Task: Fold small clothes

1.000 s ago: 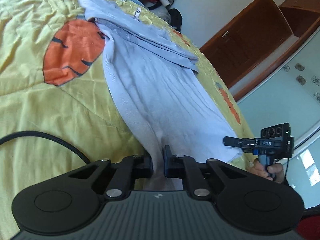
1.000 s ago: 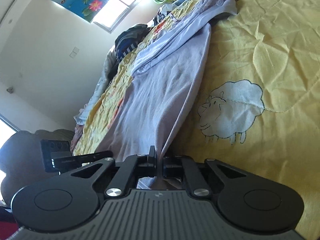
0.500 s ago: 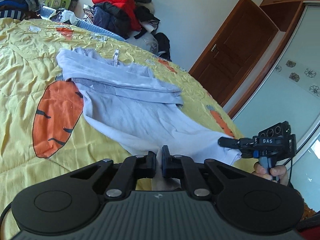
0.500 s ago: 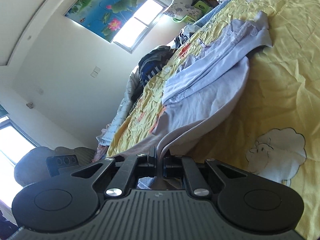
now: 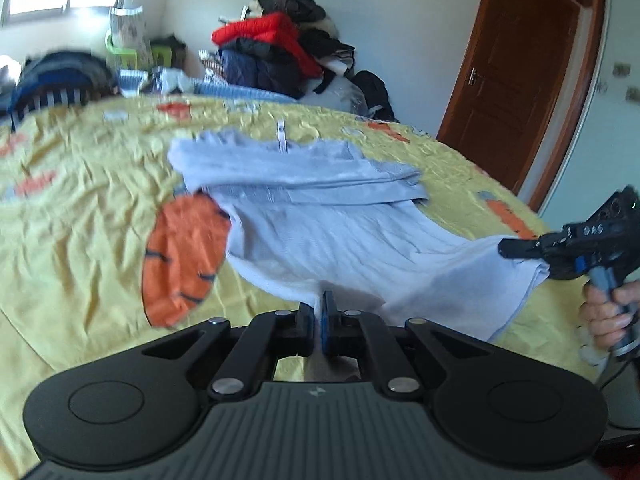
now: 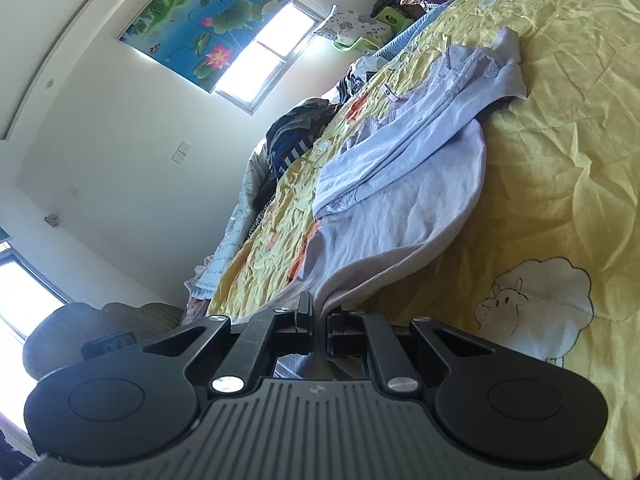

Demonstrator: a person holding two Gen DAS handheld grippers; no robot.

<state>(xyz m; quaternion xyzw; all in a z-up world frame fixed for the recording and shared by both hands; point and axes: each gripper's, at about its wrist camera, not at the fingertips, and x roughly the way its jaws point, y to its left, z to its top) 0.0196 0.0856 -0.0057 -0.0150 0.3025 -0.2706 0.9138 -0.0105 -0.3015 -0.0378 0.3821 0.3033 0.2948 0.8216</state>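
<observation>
Left gripper [image 5: 319,312] clamped on the near hem of the pale lilac garment [image 5: 320,216], cloth pinched between its pads and rising out of them. Right gripper [image 6: 319,316] also closed tight on the same hem, at the other corner; in the left wrist view it shows at the right edge [image 5: 520,250], held by a hand [image 5: 608,316], with the cloth's corner bunched in its tip. Hem is lifted off the yellow quilt [image 5: 80,208] and hangs stretched between the two grippers. Far half of the garment lies flat on the quilt, sleeves folded across the chest, white neck tag [image 5: 281,136] at the far end. Garment partly covers an orange carrot print [image 5: 180,256] on its left; sheep print [image 6: 536,304] on the quilt near the right gripper. Clothes pile [image 5: 280,56] at the far wall, brown door [image 5: 516,92] far right, window [image 6: 264,68] and lotus picture [image 6: 204,20] in the right wrist view. Left wrist view slightly blurred.
</observation>
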